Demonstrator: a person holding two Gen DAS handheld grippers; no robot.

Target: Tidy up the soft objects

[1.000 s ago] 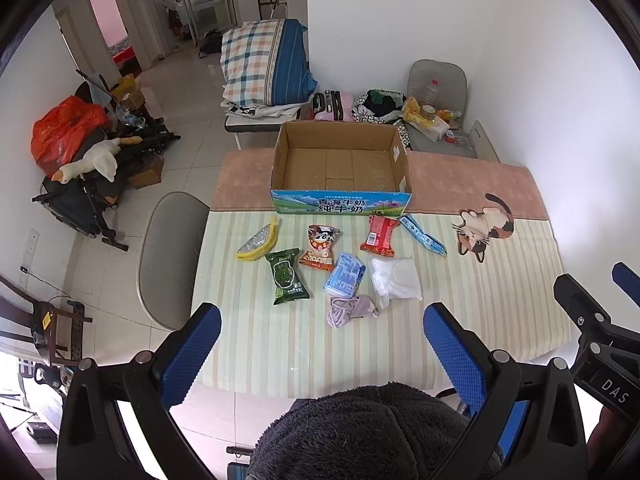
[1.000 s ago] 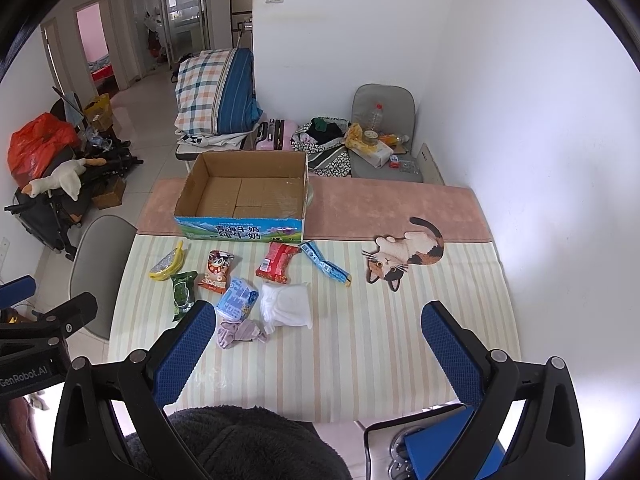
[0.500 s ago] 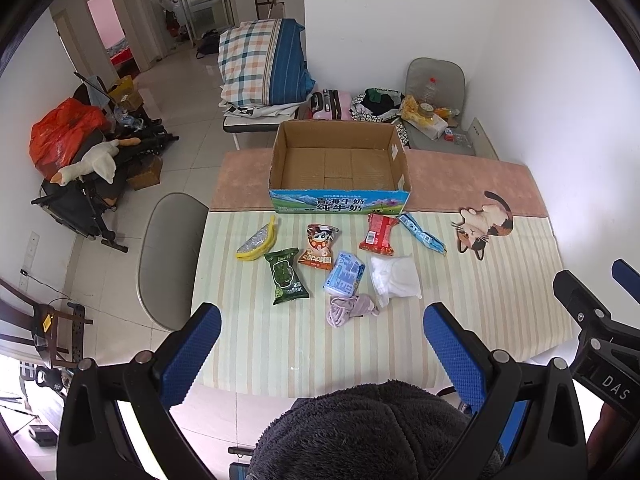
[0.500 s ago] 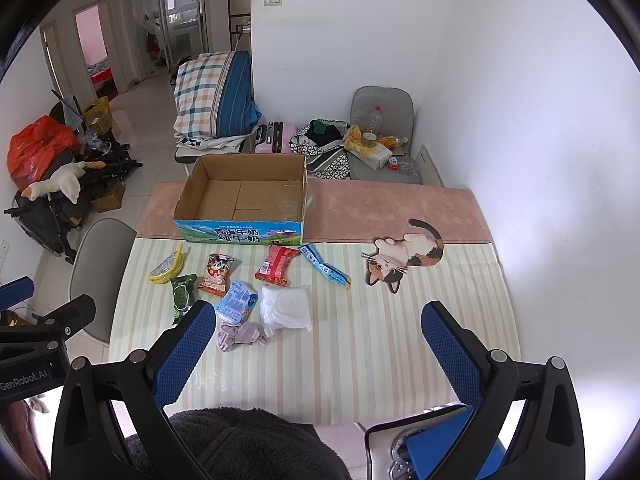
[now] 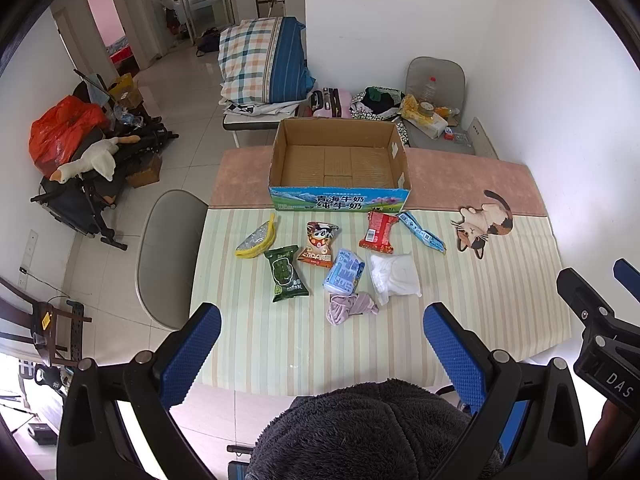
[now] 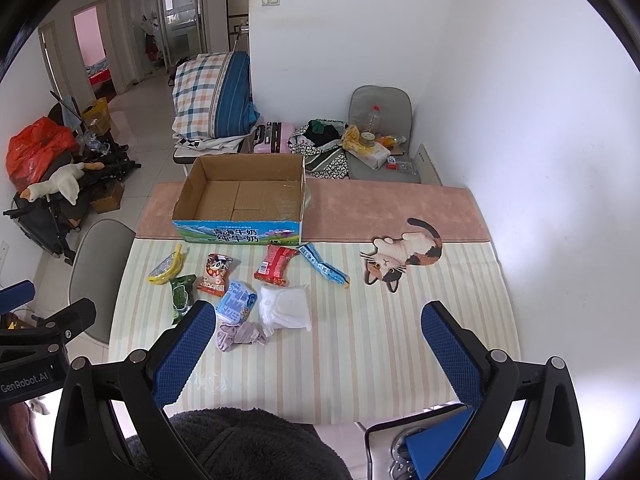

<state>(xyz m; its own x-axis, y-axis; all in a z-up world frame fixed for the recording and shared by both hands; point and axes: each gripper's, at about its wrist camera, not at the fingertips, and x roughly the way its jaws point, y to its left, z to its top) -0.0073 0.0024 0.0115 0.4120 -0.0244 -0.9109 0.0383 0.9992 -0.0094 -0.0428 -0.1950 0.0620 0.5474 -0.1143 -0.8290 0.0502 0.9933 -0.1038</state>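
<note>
— Looking at the surface, what do you see?
— A table [image 5: 500, 312] with a striped cloth and a pink runner at the far side, in a white-walled room with a tiled floor. An open cardboard box [image 5: 339, 168] stands on the runner, and nothing lies inside it. Before the box lie snack packets, a white soft pack [image 5: 394, 278], a light blue pack [image 5: 345, 272] and a crumpled lilac cloth [image 5: 350, 307]. A cat-shaped mat [image 5: 482, 224] lies to the right, well apart from them.
— And the jaws?
— The left gripper [image 5: 320, 354] has its blue fingers spread wide and holds nothing; it hangs above the near edge of the table. The right gripper [image 6: 318, 350] is also spread wide and touches nothing.
— Does one view show more than the other?
— The right wrist view shows a blue seat [image 6: 448, 444] below the table edge. The left wrist view shows the body of the right gripper at its right side.
</note>
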